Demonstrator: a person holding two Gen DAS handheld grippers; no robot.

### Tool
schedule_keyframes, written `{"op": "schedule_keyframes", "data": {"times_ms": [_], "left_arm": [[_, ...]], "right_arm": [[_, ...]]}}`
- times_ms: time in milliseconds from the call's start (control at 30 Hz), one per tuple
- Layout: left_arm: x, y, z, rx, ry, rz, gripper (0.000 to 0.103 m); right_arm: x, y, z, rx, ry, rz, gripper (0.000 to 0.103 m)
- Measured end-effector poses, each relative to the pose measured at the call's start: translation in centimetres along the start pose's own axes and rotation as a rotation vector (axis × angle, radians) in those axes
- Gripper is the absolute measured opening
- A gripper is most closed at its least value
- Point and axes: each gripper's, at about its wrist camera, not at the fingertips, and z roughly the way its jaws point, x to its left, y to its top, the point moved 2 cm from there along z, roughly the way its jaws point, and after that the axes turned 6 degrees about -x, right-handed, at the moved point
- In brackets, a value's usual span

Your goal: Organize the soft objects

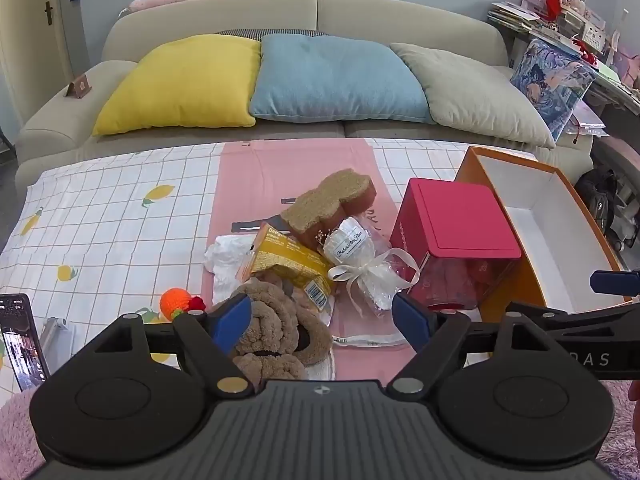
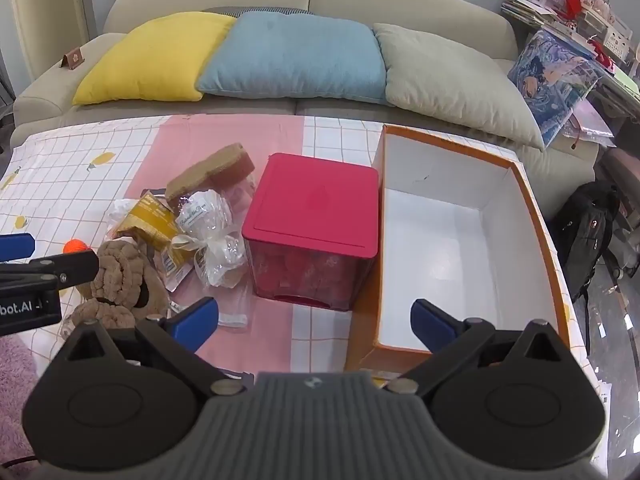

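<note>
Nearest, the left gripper [image 1: 322, 320] stands wide open and holds nothing, its blue fingers either side of a coiled brown plush towel [image 1: 272, 328]. The right gripper [image 2: 314, 320] gapes equally wide and empty over the near end of the orange box [image 2: 536, 216]. Farther back lie a yellow packet [image 1: 288, 258], a ribboned clear pouch [image 1: 360, 256], a bread-shaped sponge [image 1: 332, 200] and, to the right, a pink-lidded container [image 2: 316, 204].

Ahead of the claws lay three cushions [image 1: 332, 80], two boxes [image 2: 460, 236], one sponge [image 1: 332, 204], one yellow packet [image 1: 288, 260] and one brown plush [image 1: 276, 328].
</note>
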Motion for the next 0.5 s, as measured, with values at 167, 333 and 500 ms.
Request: {"op": "schedule_keyframes", "data": {"times_ms": [167,333,500], "left_arm": [[-0.02,-0.01,0.00,-0.005,0.004,0.002,0.094],[-0.09,-0.27,0.10,-0.003,0.002,-0.002,0.094],[-0.18,-0.29,0.17,0.001,-0.001,-0.003,0.094]], "right_arm": [[-0.02,0.12,0.01,-0.011,-0.001,-0.003,0.100],[-0.06,0.01,0.79,0.005,0.001,0.003,0.100],[-0.08,-0.15,0.35,0.002,0.007,0.005,0.100]]}}
